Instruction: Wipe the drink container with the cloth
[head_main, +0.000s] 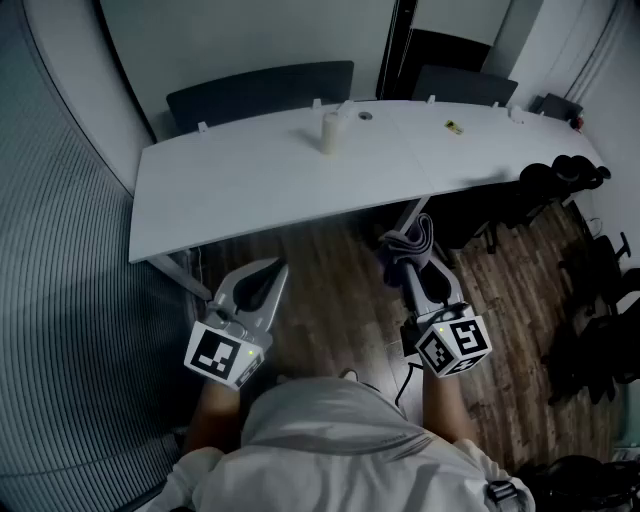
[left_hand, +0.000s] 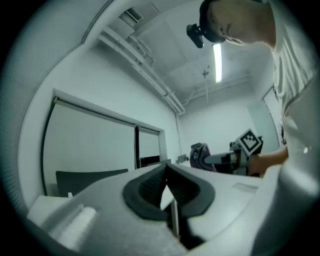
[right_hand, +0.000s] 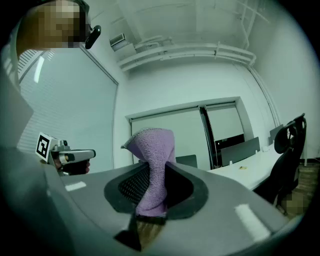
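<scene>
- Table: lots of open top, and its near edge is ahead of both grippers.
- Left gripper: jaws together, nothing in them.
- Right gripper pinches the cloth. It's fuzzy purple in its own view, just grey from the head view.
- Container, small and pale, stands near the far edge, well apart from both.

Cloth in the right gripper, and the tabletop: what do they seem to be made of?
The cloth looks like lilac terry or microfibre: it has a nubby, looped pile and soft folds. The tabletop looks like white laminate, smooth and matte, with no visible grain; its core cannot be told.
</scene>
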